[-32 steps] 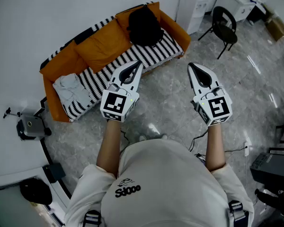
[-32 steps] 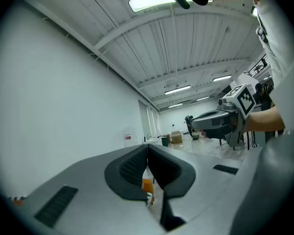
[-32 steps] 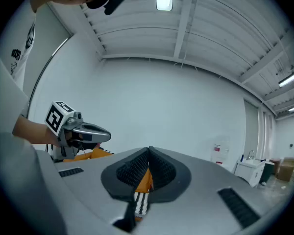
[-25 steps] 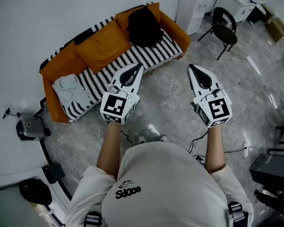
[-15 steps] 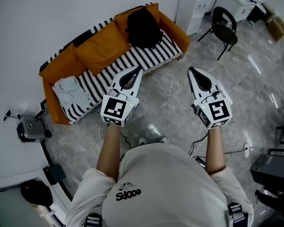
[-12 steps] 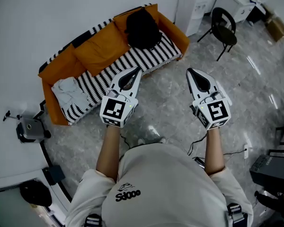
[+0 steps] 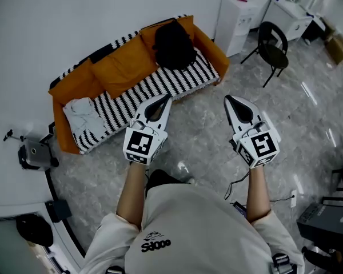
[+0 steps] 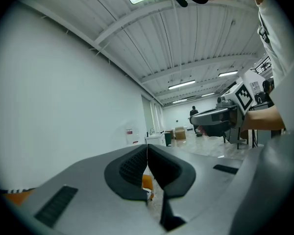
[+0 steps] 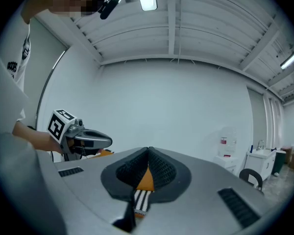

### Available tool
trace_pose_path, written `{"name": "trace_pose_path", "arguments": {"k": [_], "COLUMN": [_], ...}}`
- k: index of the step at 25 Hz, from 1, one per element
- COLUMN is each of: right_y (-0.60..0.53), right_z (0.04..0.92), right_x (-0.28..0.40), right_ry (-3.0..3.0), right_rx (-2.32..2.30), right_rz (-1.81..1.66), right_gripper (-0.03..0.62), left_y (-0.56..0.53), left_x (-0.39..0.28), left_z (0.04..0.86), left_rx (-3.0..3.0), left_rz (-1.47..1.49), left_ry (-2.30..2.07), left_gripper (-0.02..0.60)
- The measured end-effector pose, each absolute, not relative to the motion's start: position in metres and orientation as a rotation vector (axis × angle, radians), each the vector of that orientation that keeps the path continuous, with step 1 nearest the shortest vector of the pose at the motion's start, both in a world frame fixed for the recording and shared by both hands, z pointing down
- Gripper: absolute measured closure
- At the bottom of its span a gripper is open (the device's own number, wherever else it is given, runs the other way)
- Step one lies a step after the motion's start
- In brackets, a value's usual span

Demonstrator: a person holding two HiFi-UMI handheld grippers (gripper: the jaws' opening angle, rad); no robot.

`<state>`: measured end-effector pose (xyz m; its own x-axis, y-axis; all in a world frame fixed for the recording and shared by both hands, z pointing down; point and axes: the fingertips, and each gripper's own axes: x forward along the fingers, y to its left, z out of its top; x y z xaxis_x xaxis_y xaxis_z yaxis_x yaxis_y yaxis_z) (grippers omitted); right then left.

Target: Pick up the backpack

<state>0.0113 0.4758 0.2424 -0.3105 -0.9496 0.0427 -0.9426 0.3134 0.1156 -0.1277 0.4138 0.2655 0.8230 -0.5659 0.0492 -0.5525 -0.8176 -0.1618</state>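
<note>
The black backpack (image 7: 174,43) lies on the right end of an orange sofa (image 7: 68,81) with a black-and-white striped seat cover, against the white wall. Both grippers are held out level over the floor, well short of the sofa. My left gripper (image 7: 167,98) is shut and empty, pointing toward the sofa's front edge. My right gripper (image 7: 227,99) is also shut and empty, beside it on the right. In the left gripper view the jaw tips (image 8: 147,148) meet; in the right gripper view the jaw tips (image 9: 148,151) meet too, with a slice of sofa showing below them.
Orange cushions (image 7: 123,64) and a grey bundle of cloth (image 7: 84,112) lie on the sofa's left part. A black chair (image 7: 272,43) and a white water dispenser (image 7: 236,16) stand at the right. A small camera device (image 7: 33,156) sits on the floor at left. Cables (image 7: 240,181) trail on the marble floor.
The person has stepped toward the sofa with both grippers carried forward and slightly down. The jaws have stayed shut.
</note>
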Motion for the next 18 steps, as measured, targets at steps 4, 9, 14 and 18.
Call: {"name": "trace_pose_path", "arguments": {"k": [4,9,14,18], "right_y": [0.474,0.458,0.417,0.37], "right_z": [0.246,0.251,0.257,0.258], "right_x": [0.013,0.014,0.016,0.021], "right_ry": [-2.479,-2.485,-2.501,-2.526], "right_rx": [1.73,1.725,1.694,1.686], "right_rz": [-0.093,-0.084,-0.072,-0.086], "right_gripper": [0.56,0.56,0.56,0.56], "left_y": [0.418,0.402,0.358,0.306], "left_x": [-0.123,-0.122,-0.117,-0.106], "left_z": [0.273,0.278,0.287,0.295], "left_rx": [-2.878,-2.879,-2.877,-2.877], "left_rz": [-0.167,-0.158,-0.164,-0.156], "left_ry": [0.925,0.941,0.952,0.93], "left_gripper": [0.559,0.558,0.558,0.558]}}
